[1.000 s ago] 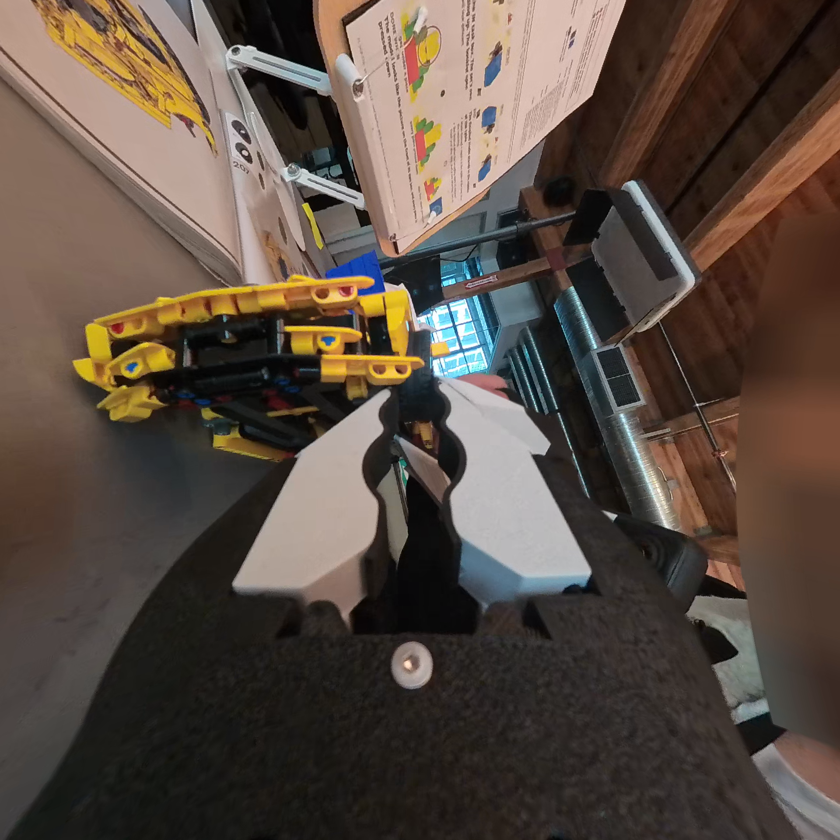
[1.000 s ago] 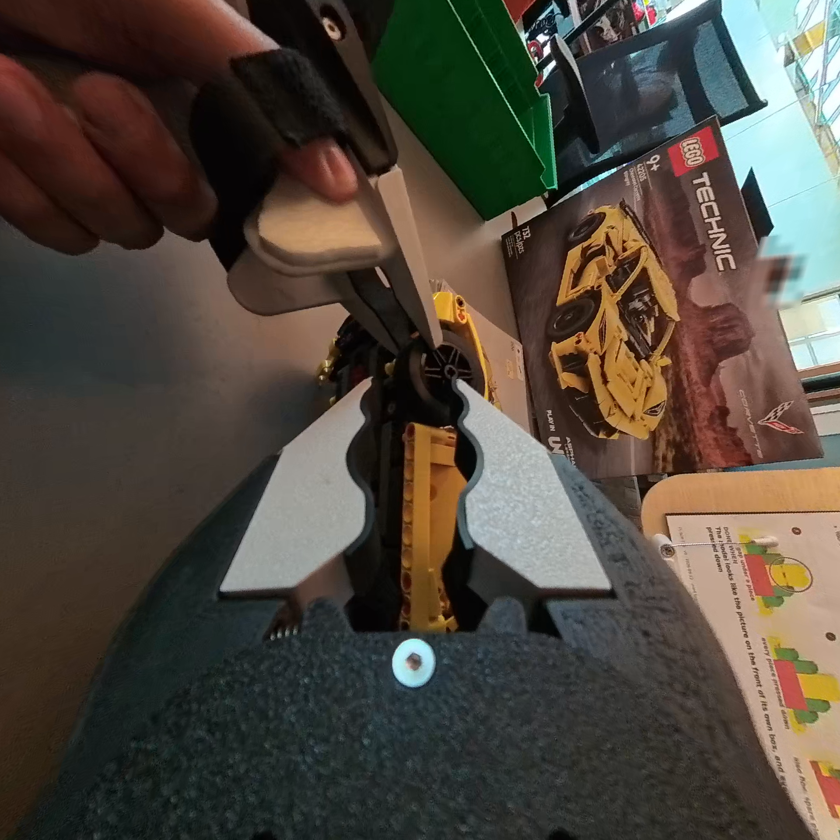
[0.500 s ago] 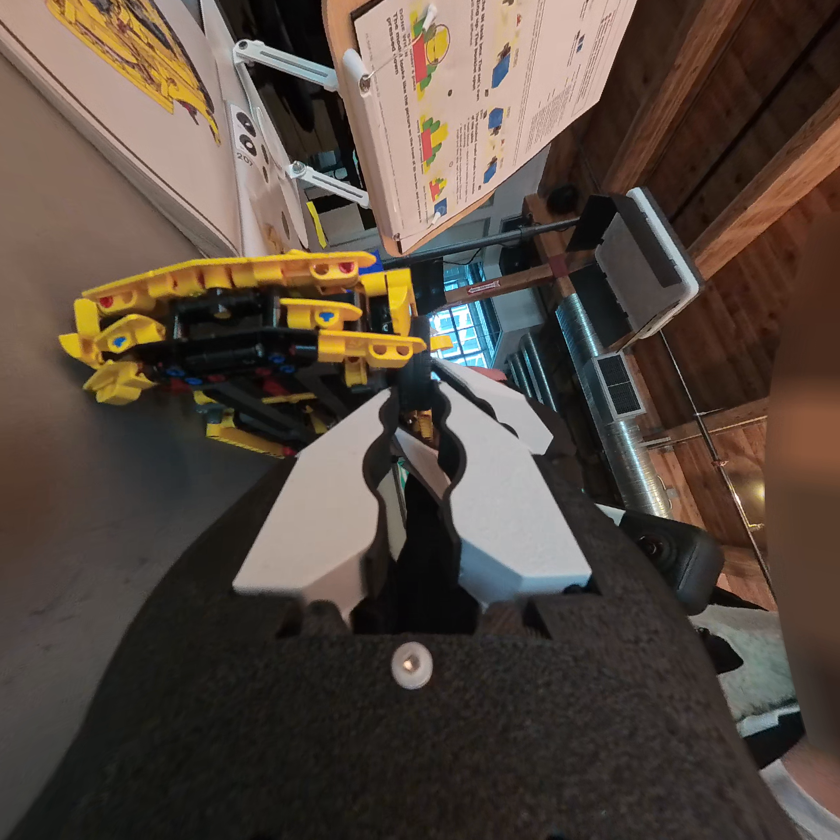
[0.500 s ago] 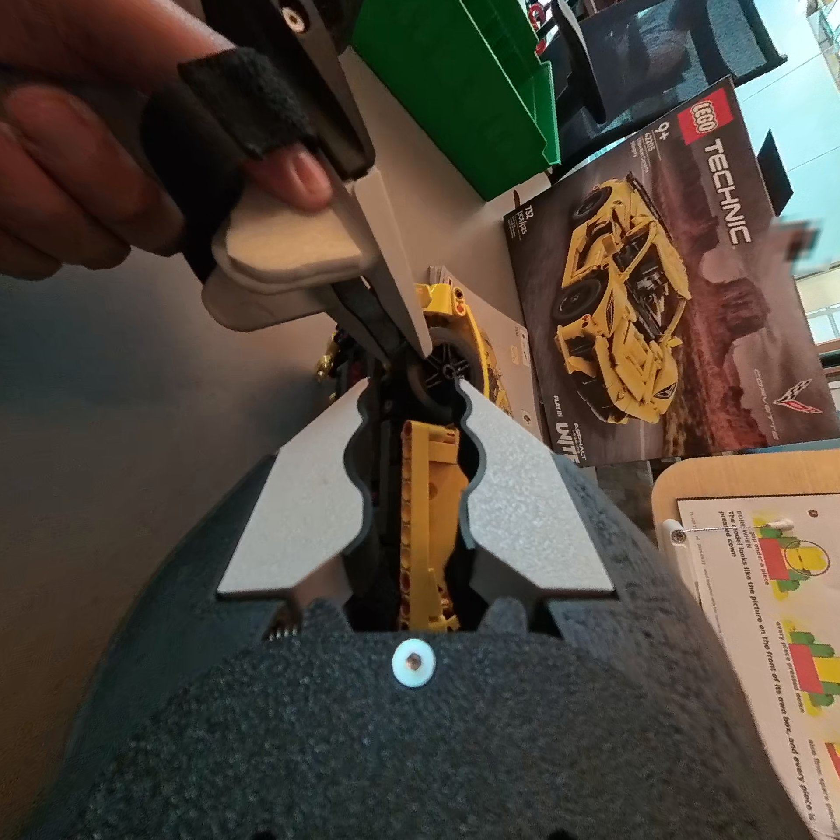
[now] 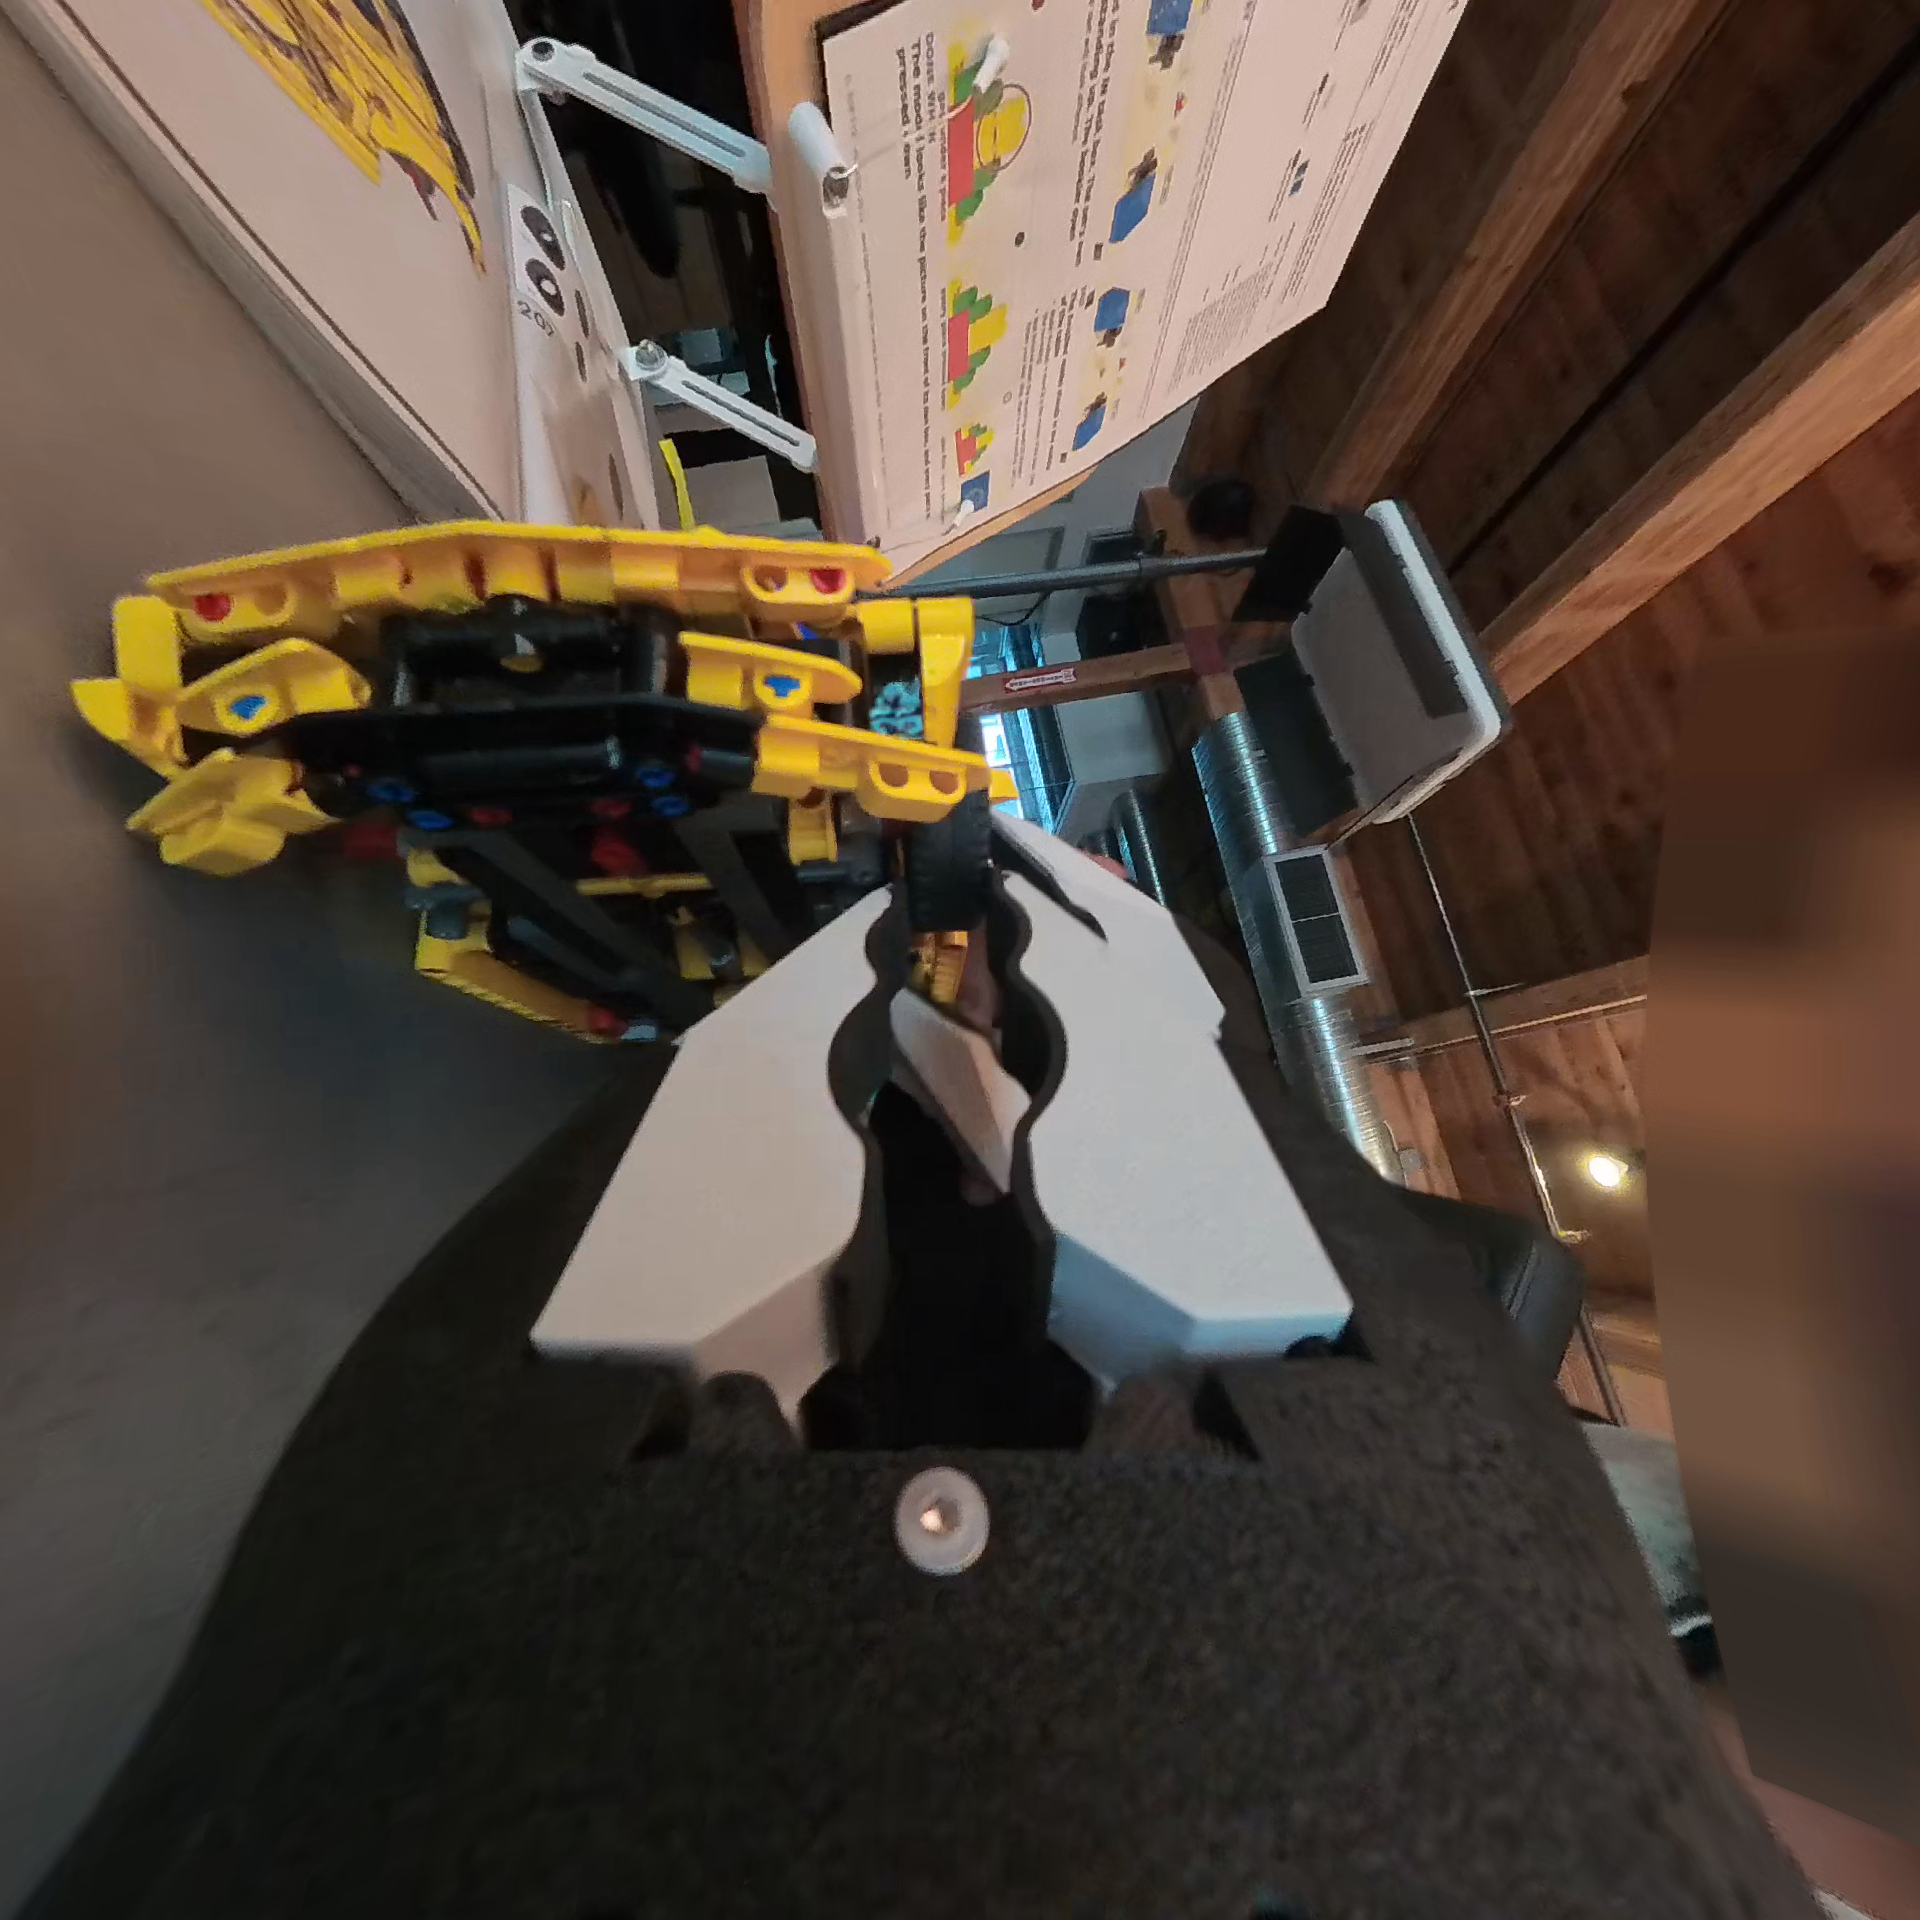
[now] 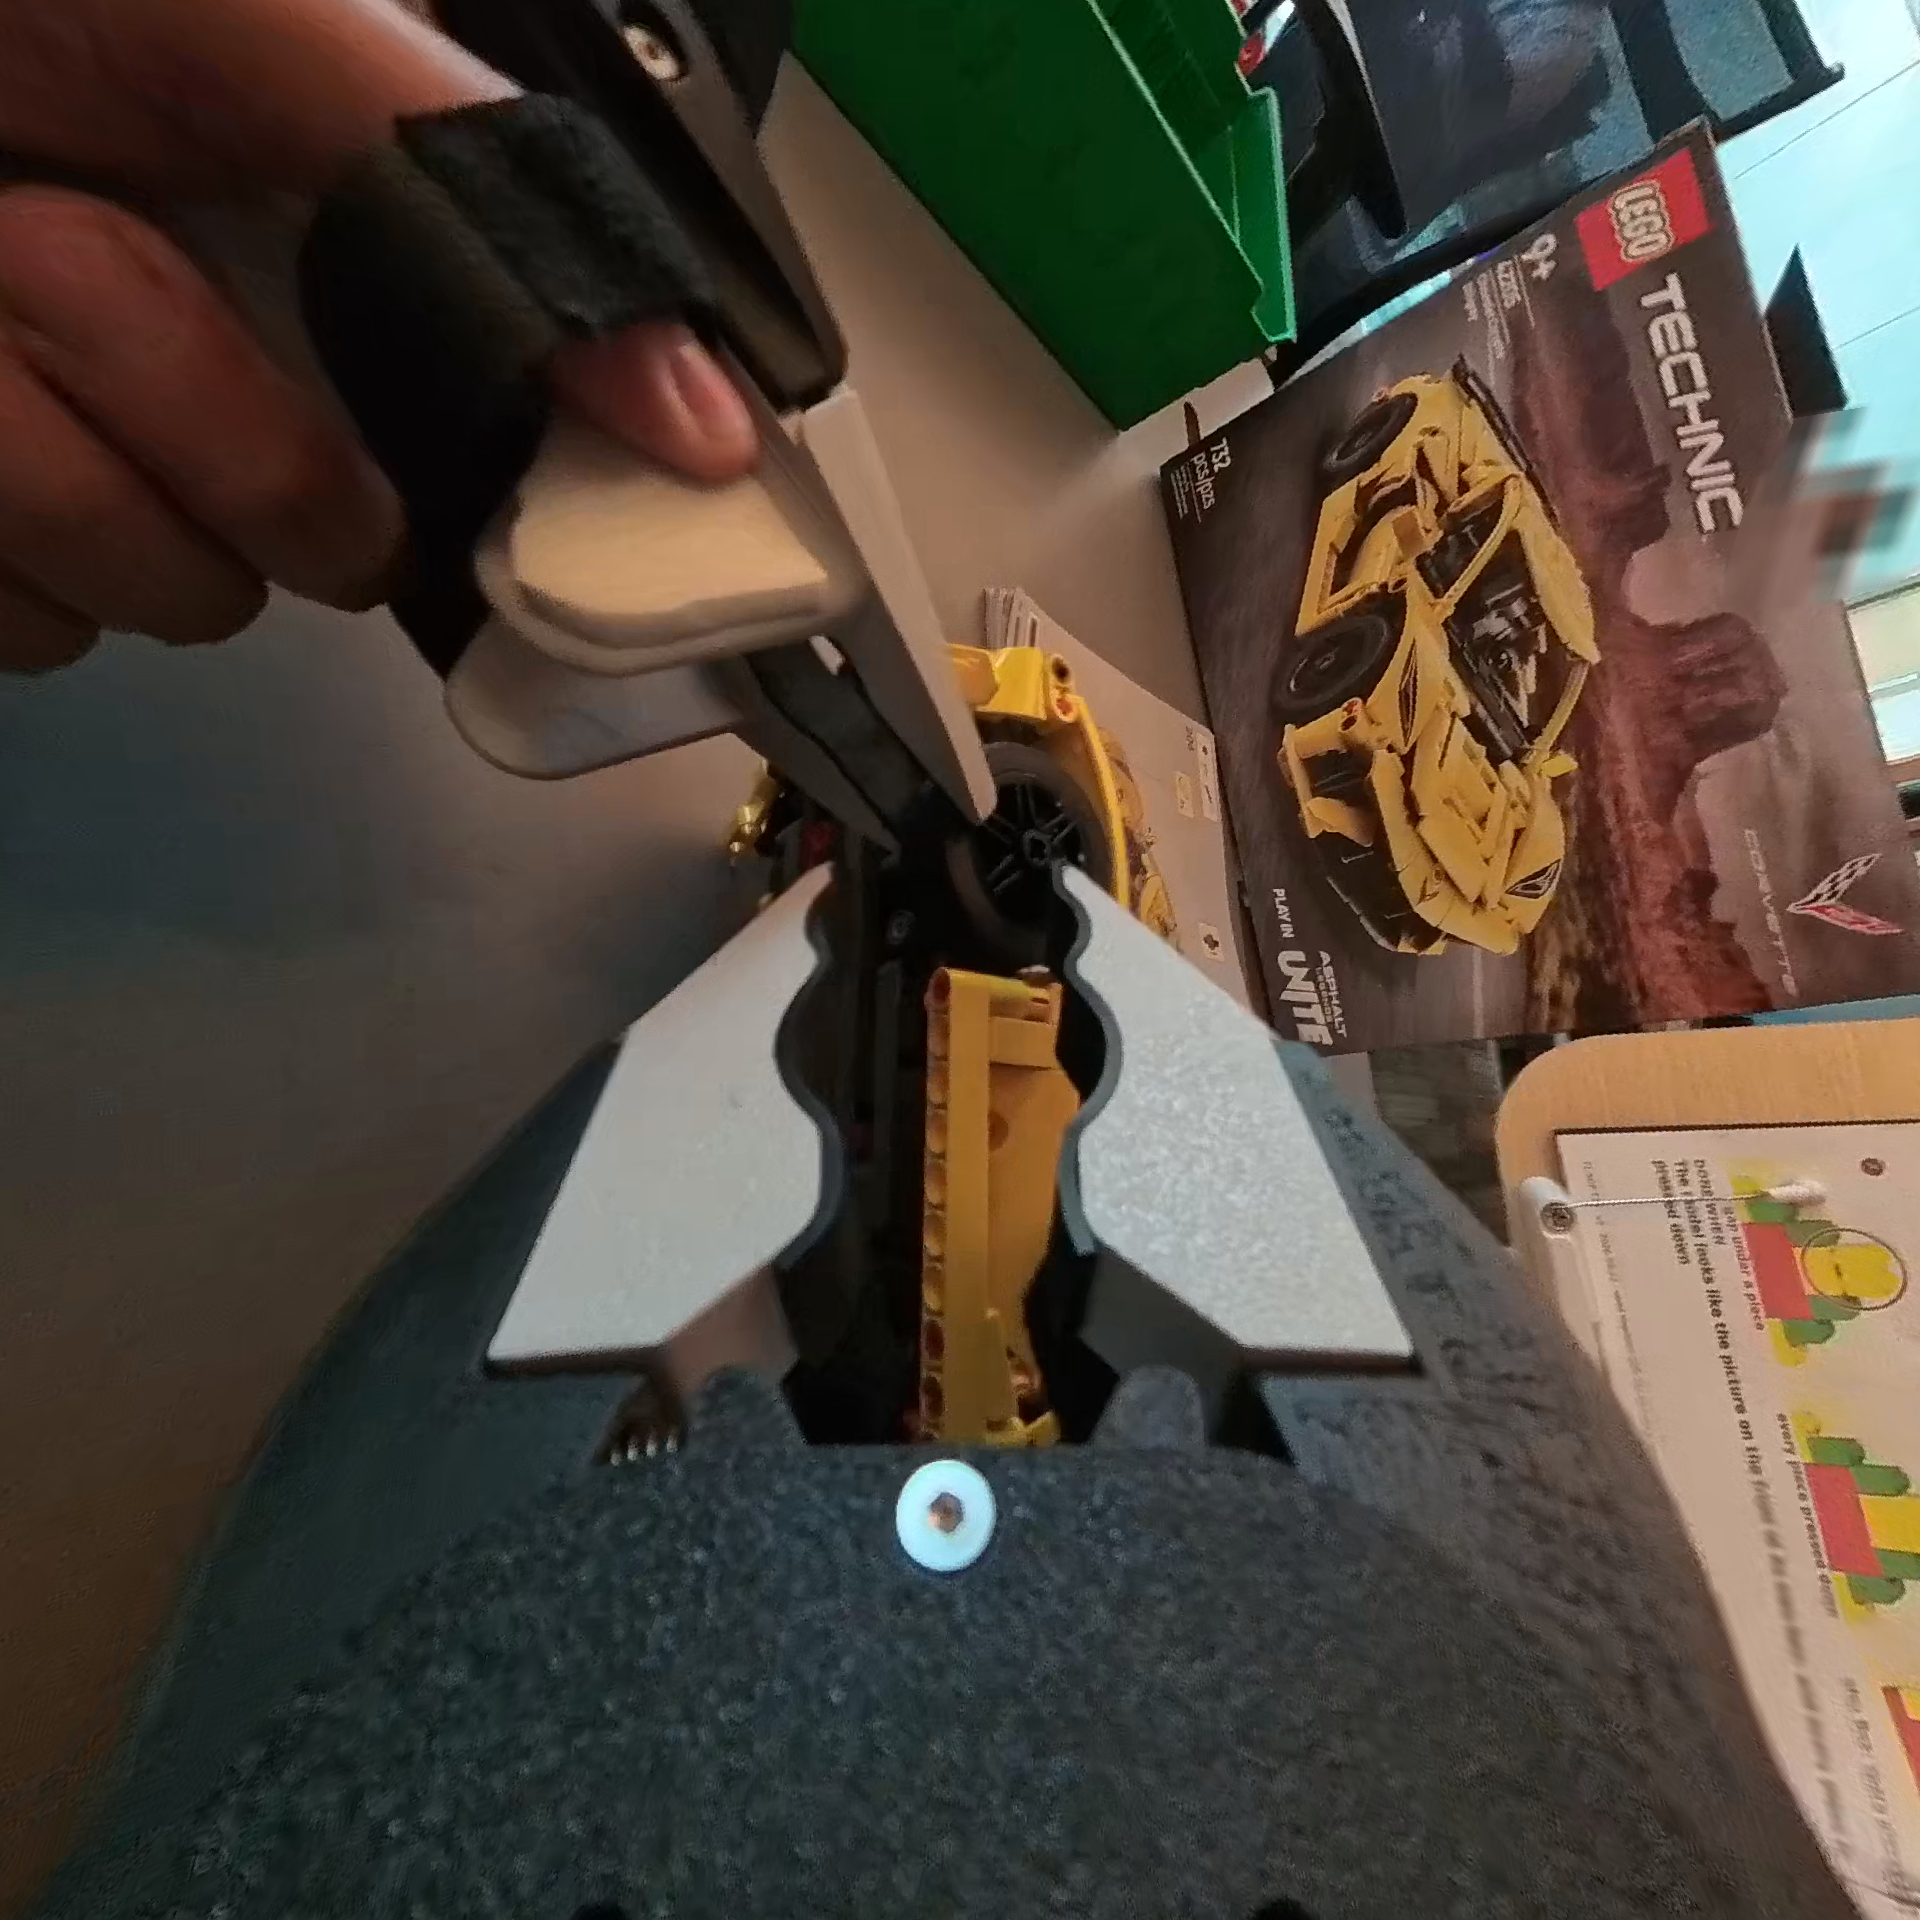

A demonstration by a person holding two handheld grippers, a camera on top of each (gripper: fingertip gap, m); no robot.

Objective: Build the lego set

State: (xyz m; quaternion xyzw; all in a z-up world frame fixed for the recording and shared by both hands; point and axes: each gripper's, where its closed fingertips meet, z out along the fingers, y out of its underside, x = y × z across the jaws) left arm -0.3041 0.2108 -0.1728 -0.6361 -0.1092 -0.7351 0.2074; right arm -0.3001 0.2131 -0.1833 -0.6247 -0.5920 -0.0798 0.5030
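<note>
The yellow and black lego car (image 5: 499,727) is held up off the grey table, underside towards the left wrist view. My right gripper (image 6: 940,883) is shut on the car's yellow body (image 6: 987,1143). My left gripper (image 5: 945,883) is shut on a black wheel (image 5: 940,862) and holds it against the car's end, under a yellow wheel arch. In the right wrist view the left gripper (image 6: 940,821) comes in from the upper left, held by a hand (image 6: 156,364), with its tips on the wheel (image 6: 1029,847).
The set's box (image 6: 1507,623) and a green bin (image 6: 1039,156) stand behind the car on the table (image 6: 260,935). An open instruction booklet (image 5: 343,208) lies near. A clipboard with a printed sheet (image 6: 1714,1351) stands at the right; it also shows in the left wrist view (image 5: 1091,208). The grippers are tip to tip, or close to it.
Both grippers stay shut. The car and wheel have shifted a little in both views and the car has turned slightly; the wheel stays at the car's end.
</note>
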